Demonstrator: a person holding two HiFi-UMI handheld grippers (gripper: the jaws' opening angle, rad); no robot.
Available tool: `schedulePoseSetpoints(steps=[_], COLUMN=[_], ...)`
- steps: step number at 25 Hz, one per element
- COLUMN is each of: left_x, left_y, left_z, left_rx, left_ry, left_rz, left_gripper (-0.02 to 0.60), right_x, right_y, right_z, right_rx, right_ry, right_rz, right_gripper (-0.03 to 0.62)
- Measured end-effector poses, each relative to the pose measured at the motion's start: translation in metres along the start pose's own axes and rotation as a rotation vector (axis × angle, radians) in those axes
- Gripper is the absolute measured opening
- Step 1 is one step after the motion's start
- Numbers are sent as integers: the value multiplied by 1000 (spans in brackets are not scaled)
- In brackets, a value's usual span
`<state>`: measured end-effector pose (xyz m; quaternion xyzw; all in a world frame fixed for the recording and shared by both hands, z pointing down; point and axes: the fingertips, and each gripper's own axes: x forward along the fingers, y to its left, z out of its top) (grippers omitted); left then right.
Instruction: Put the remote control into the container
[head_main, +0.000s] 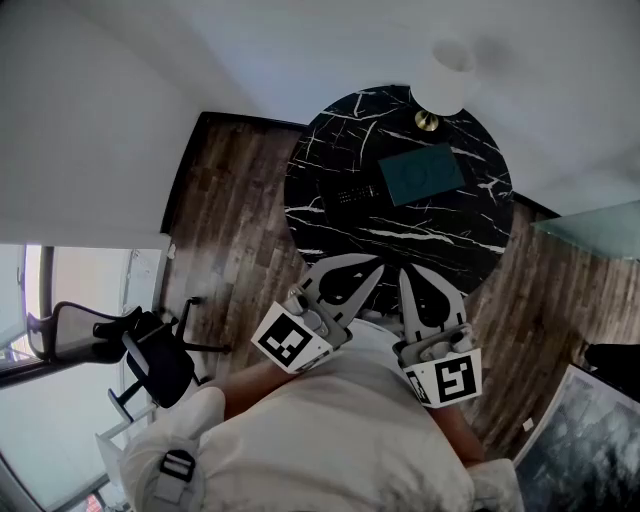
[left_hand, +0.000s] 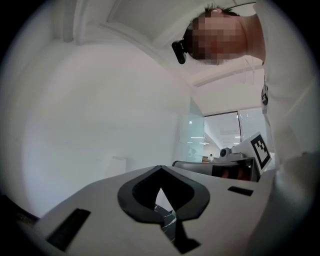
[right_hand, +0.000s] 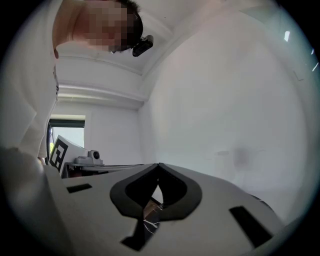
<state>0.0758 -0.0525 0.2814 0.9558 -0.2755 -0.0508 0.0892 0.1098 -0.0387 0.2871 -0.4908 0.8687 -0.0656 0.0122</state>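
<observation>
In the head view a slim dark remote control (head_main: 352, 196) lies on the round black marble table (head_main: 330, 225), left of a flat teal container (head_main: 421, 172). Both grippers hover close to the person's body over the table's near edge, well short of the remote. My left gripper (head_main: 374, 263) points up and to the right with its jaws together and nothing in them. The right gripper (head_main: 408, 273) beside it is also shut and empty. In the left gripper view the left gripper's (left_hand: 160, 169) tips meet, with marble showing below them. The right gripper (right_hand: 159, 165) looks the same in its own view.
A white lamp (head_main: 442, 78) with a brass base stands at the table's far edge. A black office chair (head_main: 150, 352) is on the wood floor (head_main: 235, 215) to the left. At the right are a glass surface (head_main: 595, 228) and a framed picture (head_main: 590, 440).
</observation>
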Motion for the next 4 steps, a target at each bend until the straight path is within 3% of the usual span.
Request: schedulePoseSetpoints(steps=[4], left_x=[1], left_y=[3], left_z=[-2], left_rx=[2], left_ry=[4], left_rz=[5], left_gripper=[5], right_x=[2], right_y=[0], right_z=[1], right_rx=[7], right_ry=[-4], right_rz=[4], right_gripper=[9])
